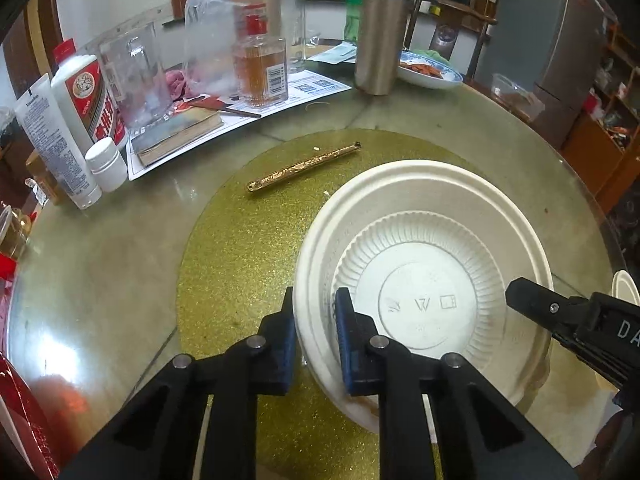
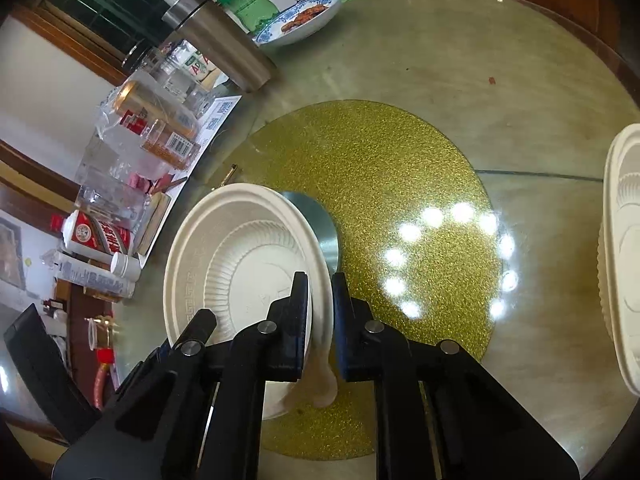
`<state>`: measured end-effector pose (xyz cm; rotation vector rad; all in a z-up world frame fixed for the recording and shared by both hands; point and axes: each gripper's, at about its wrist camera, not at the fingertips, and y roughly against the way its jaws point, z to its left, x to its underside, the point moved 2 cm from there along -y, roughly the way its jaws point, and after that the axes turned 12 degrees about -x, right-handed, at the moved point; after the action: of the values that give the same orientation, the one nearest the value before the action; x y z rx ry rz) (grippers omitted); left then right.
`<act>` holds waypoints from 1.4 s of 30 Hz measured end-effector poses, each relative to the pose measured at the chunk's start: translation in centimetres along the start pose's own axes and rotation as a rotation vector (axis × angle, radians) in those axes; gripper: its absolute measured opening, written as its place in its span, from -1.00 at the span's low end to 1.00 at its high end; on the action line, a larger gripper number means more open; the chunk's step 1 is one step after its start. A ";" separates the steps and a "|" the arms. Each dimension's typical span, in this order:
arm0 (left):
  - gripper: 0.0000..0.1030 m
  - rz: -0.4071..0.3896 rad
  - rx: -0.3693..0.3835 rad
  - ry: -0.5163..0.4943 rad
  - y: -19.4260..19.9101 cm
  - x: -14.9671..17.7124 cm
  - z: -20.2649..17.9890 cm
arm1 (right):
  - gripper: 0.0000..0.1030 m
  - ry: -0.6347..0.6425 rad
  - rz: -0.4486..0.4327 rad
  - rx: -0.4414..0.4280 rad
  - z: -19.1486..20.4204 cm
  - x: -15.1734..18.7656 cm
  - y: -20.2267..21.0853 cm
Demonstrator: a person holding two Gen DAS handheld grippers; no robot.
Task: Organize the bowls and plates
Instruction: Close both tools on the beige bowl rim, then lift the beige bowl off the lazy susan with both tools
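Claws grip one white bowl from both sides: the left claw [image 1: 316,312] is pinched on its near-left rim and the right claw [image 2: 320,300] on the opposite rim, with the bowl [image 1: 424,276] resting on the gold mat [image 1: 248,248] of the bench [image 1: 100,248]. The step in hand looks like the pickup. Next would be a level two-handed lift, likely toward the stacked white dishes [image 2: 624,248] well apart at the right.

Matt pulp-paper bowl [image 1: 420,280], glittery mat [image 1: 240,264]

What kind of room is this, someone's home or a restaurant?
Most likely a home dining room: a round glass-topped table crowded with liquor bottles, a steel thermos, a blue-patterned dish of food, and a fridge behind.
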<state>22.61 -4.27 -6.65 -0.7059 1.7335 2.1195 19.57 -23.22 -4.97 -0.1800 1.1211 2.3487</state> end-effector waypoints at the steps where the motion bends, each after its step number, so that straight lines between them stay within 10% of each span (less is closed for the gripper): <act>1: -0.70 -0.001 0.001 -0.003 0.1 0.1 0.0 | -0.79 -0.005 0.002 -0.006 -0.1 0.1 0.0; 42: -0.71 -0.076 0.052 -0.013 7.7 6.8 5.8 | -0.80 0.026 -0.065 -0.112 3.2 10.6 6.8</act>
<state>11.85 -0.74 -3.26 -0.7299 1.7213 2.0170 7.41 -20.04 -1.80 -0.2839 0.9818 2.3586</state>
